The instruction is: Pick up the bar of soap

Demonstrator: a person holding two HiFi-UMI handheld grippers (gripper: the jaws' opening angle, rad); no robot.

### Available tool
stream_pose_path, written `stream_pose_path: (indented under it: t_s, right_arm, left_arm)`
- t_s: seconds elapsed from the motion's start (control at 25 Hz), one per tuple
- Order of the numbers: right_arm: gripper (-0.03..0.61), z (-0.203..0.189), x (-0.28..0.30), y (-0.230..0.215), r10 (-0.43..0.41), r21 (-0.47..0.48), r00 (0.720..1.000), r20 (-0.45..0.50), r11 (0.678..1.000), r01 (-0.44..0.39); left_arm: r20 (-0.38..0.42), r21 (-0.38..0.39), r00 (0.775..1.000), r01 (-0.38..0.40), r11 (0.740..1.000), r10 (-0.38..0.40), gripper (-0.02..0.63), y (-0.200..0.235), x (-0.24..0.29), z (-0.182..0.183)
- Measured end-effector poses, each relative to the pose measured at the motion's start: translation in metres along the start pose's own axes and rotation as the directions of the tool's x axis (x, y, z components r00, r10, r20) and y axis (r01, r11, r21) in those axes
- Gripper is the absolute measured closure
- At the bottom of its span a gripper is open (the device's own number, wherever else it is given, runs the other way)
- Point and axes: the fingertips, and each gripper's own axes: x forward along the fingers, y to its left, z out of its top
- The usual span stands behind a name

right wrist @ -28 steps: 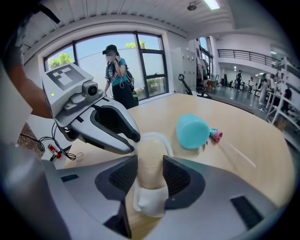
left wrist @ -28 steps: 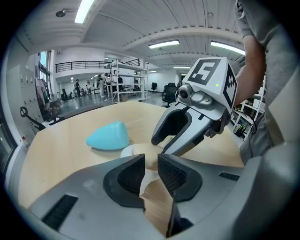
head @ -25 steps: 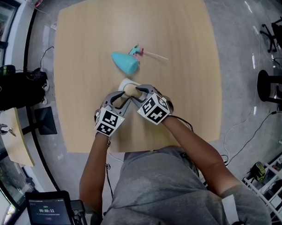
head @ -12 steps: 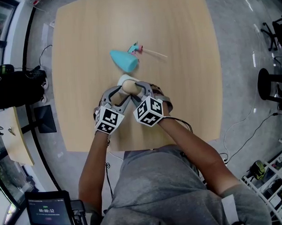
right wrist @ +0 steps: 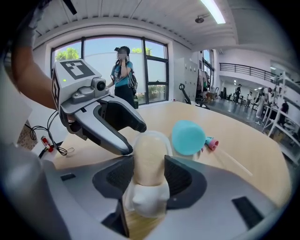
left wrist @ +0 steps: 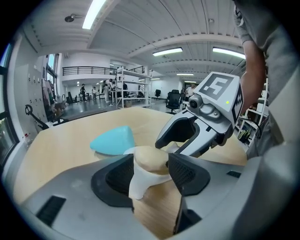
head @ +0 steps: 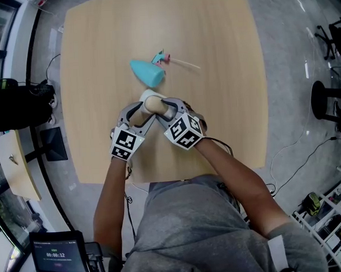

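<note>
A cream bar of soap (head: 154,104) lies in a white soap dish (head: 145,95) on the wooden table (head: 218,75). Both grippers meet at it from the near side. My left gripper (head: 139,112) straddles the dish's end; in the left gripper view the soap (left wrist: 152,158) and the dish (left wrist: 138,183) sit between its pads, with a gap on the left. My right gripper (right wrist: 149,176) has the soap (right wrist: 149,152) lengthwise between its pads, close at both sides. The jaws of both have just been opening. The soap rests on the dish (right wrist: 149,201).
A teal cone-shaped object (head: 145,72) with a pink end and a thin stick lies just beyond the dish. The table's near edge runs under my forearms. A person (right wrist: 123,70) stands by the far window. Office chairs and cables lie on the floor around.
Both pairs of jaws stand wider round the soap and dish than a second ago. The grippers have stayed at the dish, shifting only slightly.
</note>
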Motion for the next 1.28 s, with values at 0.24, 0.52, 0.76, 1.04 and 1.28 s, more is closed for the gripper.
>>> stream_pose_path:
  t_s: [0.24,0.52,0.76,1.04,1.28]
  right_arm:
    - [0.396,0.003,-0.004,0.003,-0.002,-0.026,1.000,-0.012,1.000,0.001]
    - [0.577,-0.017,-0.010,0.007,0.015,-0.037,0.999,-0.040,0.999,-0.017]
    - [0.348,-0.007,-0.004,0.006,0.018,-0.054,1.000,-0.005,0.998,-0.018]
    - [0.348,-0.010,0.015,-0.007,-0.010,-0.055,0.999,-0.046,0.998,0.007]
    - [0.337,-0.008,0.023,-0.007,0.006,-0.040,0.998,-0.064,0.999,-0.008]
  left_arm:
    - [0.004,-0.011,1.000,0.022,1.000,-0.022,0.405,-0.001,-0.001,0.003]
    - [-0.023,0.020,0.999,0.032,0.999,-0.032,0.405,-0.019,0.011,-0.001]
    - [-0.010,0.031,1.000,0.011,0.999,-0.011,0.387,-0.007,0.001,-0.005]
    - [0.024,0.065,0.997,0.078,0.995,-0.079,0.367,-0.006,0.008,0.004]
    - [0.051,0.025,0.994,0.091,0.996,-0.092,0.331,-0.001,0.012,0.010]
